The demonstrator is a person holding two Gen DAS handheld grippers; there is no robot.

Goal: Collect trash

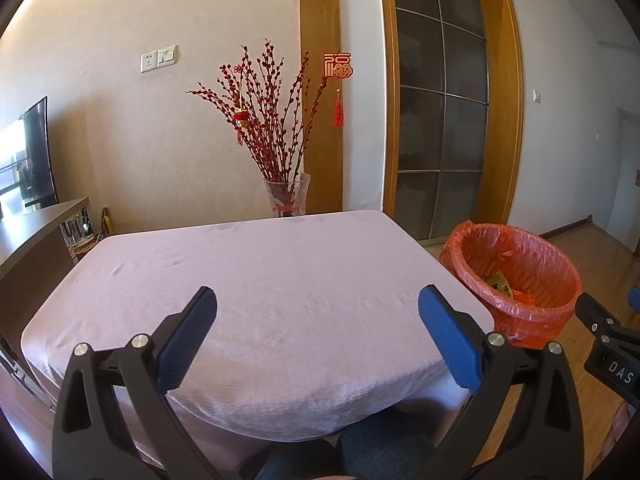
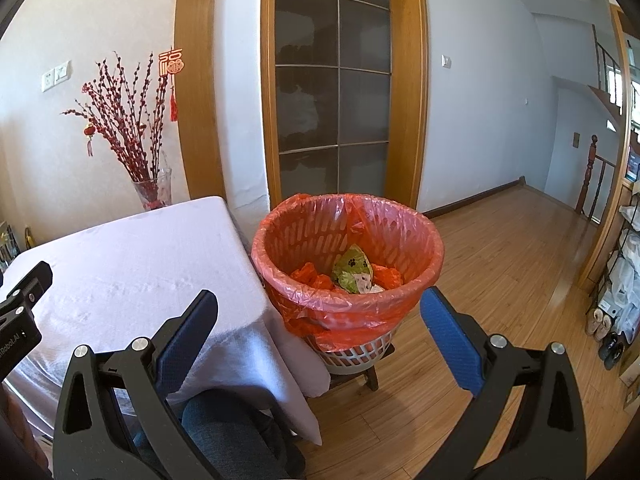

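A white basket lined with a red plastic bag (image 2: 348, 240) stands on a low stool beside the table's right edge; it also shows as the bin (image 1: 516, 276) in the left wrist view. Inside lie a green wrapper (image 2: 354, 272) with paw prints and crumpled orange pieces (image 2: 310, 274). My right gripper (image 2: 320, 312) hangs open just in front of the bin's near rim, nothing between its blue pads. My left gripper (image 1: 318, 308) is open over the near part of the table (image 1: 256, 280), which has a lilac cloth. No trash shows on the cloth.
A glass vase of red branches (image 1: 286, 196) stands behind the table's far edge. A wooden sideboard (image 1: 36, 236) with a screen is at left. A glass sliding door (image 2: 332, 92) is behind the bin. Wooden floor (image 2: 520, 260) stretches right, with shoes and a rack (image 2: 616, 312).
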